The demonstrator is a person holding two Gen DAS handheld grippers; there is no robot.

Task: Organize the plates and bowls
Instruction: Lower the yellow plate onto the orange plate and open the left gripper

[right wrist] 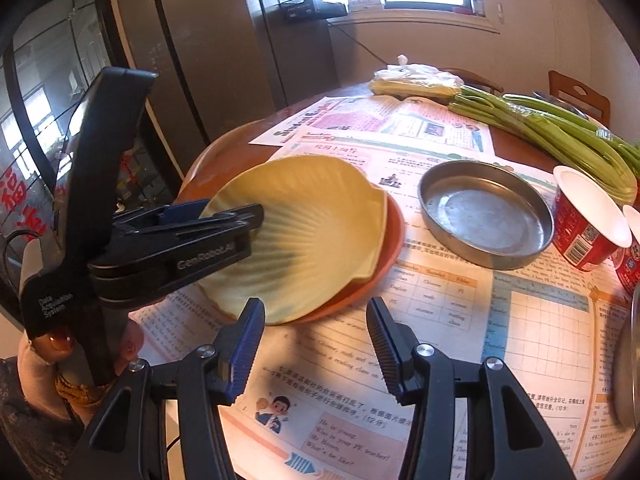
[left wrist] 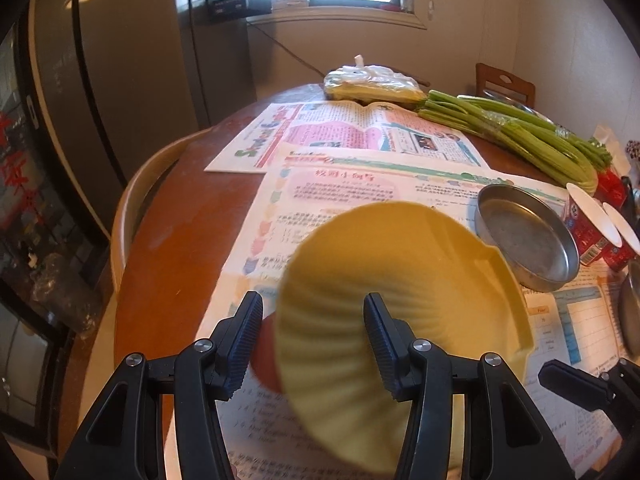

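Note:
A yellow shell-shaped ribbed plate (right wrist: 312, 236) lies on an orange plate (right wrist: 360, 284) on the newspaper-covered table. My left gripper (left wrist: 312, 344) straddles the yellow plate's (left wrist: 400, 292) near rim with its jaws apart, one finger over the plate and one outside it. It also shows in the right wrist view (right wrist: 240, 216), reaching over the plate. A sliver of the orange plate (left wrist: 266, 360) shows under the yellow one. My right gripper (right wrist: 316, 344) is open and empty, just in front of the two plates. A round metal dish (right wrist: 486, 214) (left wrist: 528, 234) sits to the right.
Red paper cups (right wrist: 588, 220) stand at the right, and another metal rim (right wrist: 628, 364) shows at the far right edge. A bundle of green celery (right wrist: 560, 136) and a plastic-wrapped packet (right wrist: 416, 80) lie at the back. A wooden chair (left wrist: 132, 208) stands left of the table.

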